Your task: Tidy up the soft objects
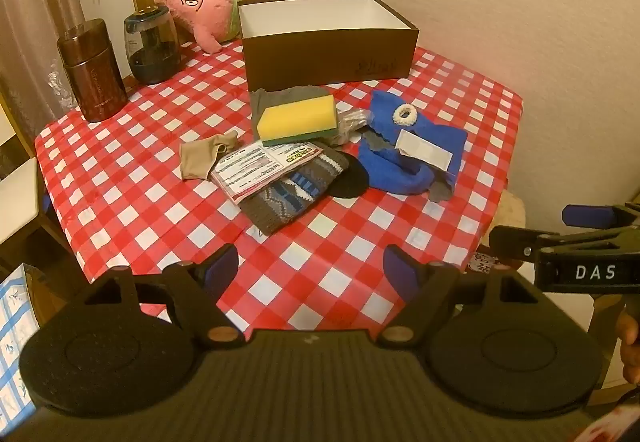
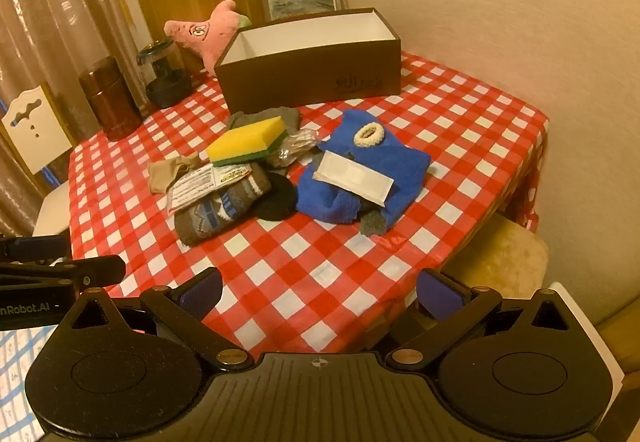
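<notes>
Sponge (image 1: 297,119) lies mid-table, well ahead of both gaping, empty tongs, left (image 1: 308,270) and right (image 2: 320,294).

tablecloth (image 1: 132,178): red and white check
box (image 1: 328,58): brown outside, white inside
sponge (image 1: 296,118): yellow over green
towel (image 1: 416,158): blue
scrunchie (image 1: 405,115): cream
knit (image 1: 292,190): grey, with blue and white zigzag bands
plush (image 1: 200,8): pink
canister (image 1: 93,70): dark brown
pads (image 1: 400,268): blue
</notes>
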`<state>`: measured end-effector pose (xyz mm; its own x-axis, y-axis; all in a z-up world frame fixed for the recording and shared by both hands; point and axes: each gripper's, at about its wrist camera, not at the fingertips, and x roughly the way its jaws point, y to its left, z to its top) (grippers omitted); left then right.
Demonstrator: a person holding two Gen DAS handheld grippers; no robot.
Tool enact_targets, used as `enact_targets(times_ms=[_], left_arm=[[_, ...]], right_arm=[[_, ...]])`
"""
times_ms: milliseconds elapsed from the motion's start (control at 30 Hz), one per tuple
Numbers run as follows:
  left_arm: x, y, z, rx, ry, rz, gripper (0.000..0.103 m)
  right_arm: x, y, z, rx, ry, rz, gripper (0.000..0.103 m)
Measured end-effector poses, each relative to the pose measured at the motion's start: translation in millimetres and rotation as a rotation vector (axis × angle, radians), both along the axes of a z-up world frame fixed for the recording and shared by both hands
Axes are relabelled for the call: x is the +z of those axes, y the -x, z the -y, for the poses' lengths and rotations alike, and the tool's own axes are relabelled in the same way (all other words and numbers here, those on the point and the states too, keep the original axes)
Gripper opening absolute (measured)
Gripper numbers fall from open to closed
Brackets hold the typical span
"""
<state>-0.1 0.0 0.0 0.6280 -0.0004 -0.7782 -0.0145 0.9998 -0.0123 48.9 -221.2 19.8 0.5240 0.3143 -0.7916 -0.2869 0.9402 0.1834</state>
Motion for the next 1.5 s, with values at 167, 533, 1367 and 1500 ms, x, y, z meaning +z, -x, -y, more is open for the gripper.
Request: enact_targets(times_ms=[167,533,1367,1500], left_arm=[[0.1,-0.1,-0.1,0.001,0.000,-0.002,0.078],[0.4,0.2,0.0,0.001,-0.002,-0.001,0.078],[0.2,0.2,-0.1,0.002,-0.002,-0.002,0.078],[0.3,0.1,0.0,0.001,-0.001,-0.002,0.078]], right_arm=[[0.1,0.4,0.5,0.004,-0.002,-0.002,0.103],[0.9,1.9,0.8,0.001,-0.006,-0.001,0.103],[0.4,3.2,2.2,0.000,-0.006,-0.002,0.103],[0.7,3.1,2.0,0.000,-0.006,-0.003,0.103]])
